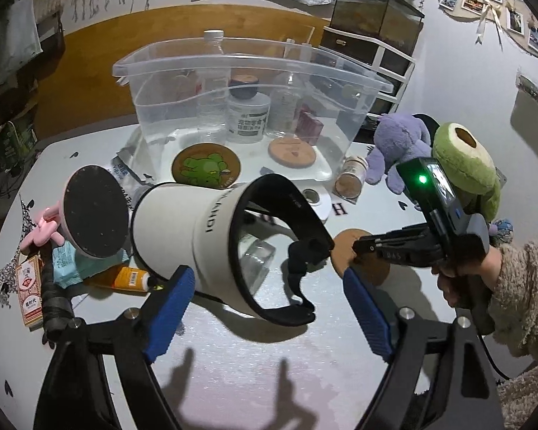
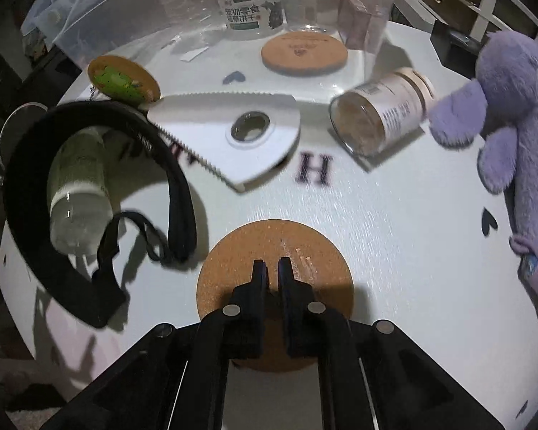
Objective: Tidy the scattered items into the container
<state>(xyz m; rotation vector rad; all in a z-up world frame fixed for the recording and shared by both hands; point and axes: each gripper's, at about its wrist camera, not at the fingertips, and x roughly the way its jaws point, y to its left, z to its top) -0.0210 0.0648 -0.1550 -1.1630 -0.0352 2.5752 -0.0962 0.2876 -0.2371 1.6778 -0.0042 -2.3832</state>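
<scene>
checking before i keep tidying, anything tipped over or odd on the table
Yes: the brown-filled jar lies on its side beside the purple plush, and a clear bottle lies flat under the black-brimmed visor. No spill shows.

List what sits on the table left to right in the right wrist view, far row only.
Frog coaster → white serrated card → tipped jar → purple plush.

The container is clear glossy plastic. At 6 o'clock in the right wrist view lies a coaster of grainy matt cork; a second cork coaster lies at 12 o'clock. The tabletop is smooth white with a faint sheen. The purple toy is fuzzy plush. The left tongs carry ribbed blue pads.
</scene>
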